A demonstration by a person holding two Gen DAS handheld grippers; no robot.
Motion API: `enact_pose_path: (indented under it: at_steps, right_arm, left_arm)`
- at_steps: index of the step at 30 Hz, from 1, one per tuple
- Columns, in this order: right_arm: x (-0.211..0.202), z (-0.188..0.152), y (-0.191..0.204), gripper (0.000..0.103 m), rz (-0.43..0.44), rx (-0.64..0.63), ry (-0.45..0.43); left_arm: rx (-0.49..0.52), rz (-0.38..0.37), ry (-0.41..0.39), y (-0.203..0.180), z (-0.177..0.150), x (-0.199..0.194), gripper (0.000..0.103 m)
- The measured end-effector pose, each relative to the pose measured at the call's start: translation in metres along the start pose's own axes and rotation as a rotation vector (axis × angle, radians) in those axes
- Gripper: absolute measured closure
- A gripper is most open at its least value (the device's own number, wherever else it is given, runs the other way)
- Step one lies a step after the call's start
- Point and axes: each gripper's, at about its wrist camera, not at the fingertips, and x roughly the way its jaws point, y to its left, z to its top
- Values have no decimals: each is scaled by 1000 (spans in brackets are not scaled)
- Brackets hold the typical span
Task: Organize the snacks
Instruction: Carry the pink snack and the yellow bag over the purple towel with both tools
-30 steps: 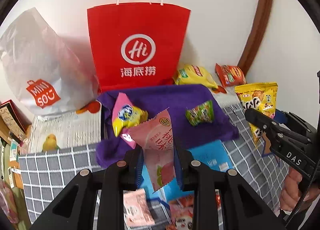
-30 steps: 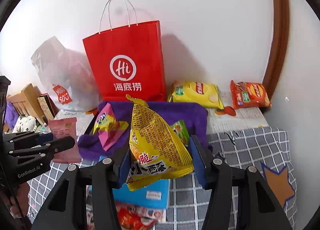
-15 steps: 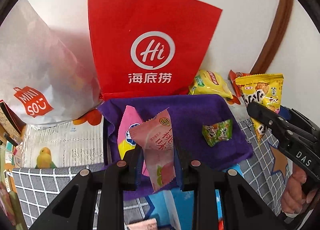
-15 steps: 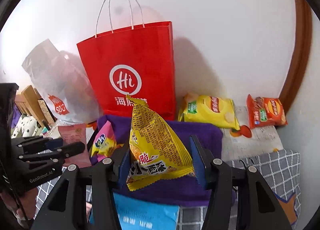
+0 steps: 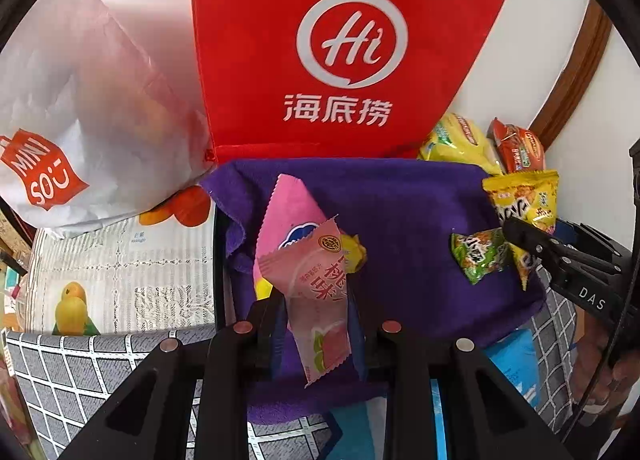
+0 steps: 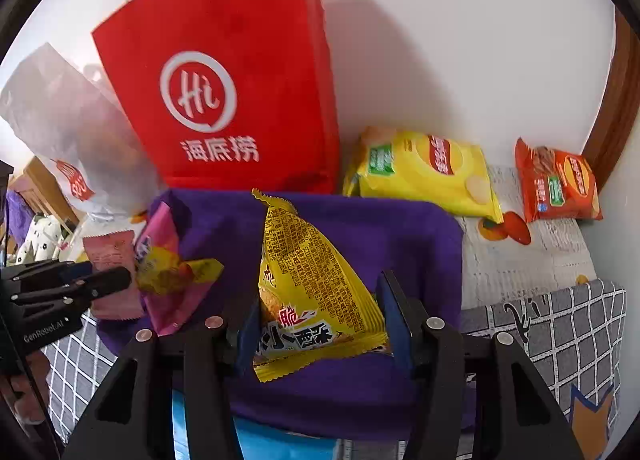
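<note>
Both hands carry a snack over the purple cloth (image 5: 400,196), which seems to line a tray or box, though its edges are mostly hidden so I cannot be sure. The left gripper (image 5: 316,316) pinches a pink packet (image 5: 316,292) between nearly closed jaws, low on the wrapper, so most of it stands up above the pads. The right gripper (image 6: 320,320) clamps a yellow bag (image 6: 308,280) at its puffy lower end, jaws partly spread around it. To finish this step well, each snack should be brought down until it nearly rests on the cloth before the jaws part. The pink packet wants bare cloth just beside the pink-and-yellow bag (image 5: 288,220) already lying there, not on top of it. The yellow bag has free space in the middle of the cloth, left of the small green packet (image 5: 478,256). The two grippers are near each other, so letting go one at a time would likely avoid a bump. Compared with a second ago, both cameras have closed in and dipped: the red paper bag (image 5: 340,52) now fills the top of the left view with its handles cut off, the cloth looms larger, and both grips look unchanged.
</note>
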Motion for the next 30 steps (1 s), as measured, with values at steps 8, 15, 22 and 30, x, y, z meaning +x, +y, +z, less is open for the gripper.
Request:
enact_pose_path:
  at_steps: [8, 15, 22, 30]
  right_arm:
    - [9, -3, -13, 50, -26, 8, 47]
    - [3, -4, -5, 50, -33, -27, 49]
    - [5, -5, -6, 50, -46, -29, 68]
    - [11, -7, -9, 50, -54, -22, 97]
  left_arm:
    - [3, 1, 7, 1, -1, 2, 78]
    - [9, 5, 9, -2, -1, 3, 78]
    - [13, 8, 28, -3, -2, 7, 78]
    - [12, 7, 57, -5, -5, 14, 78]
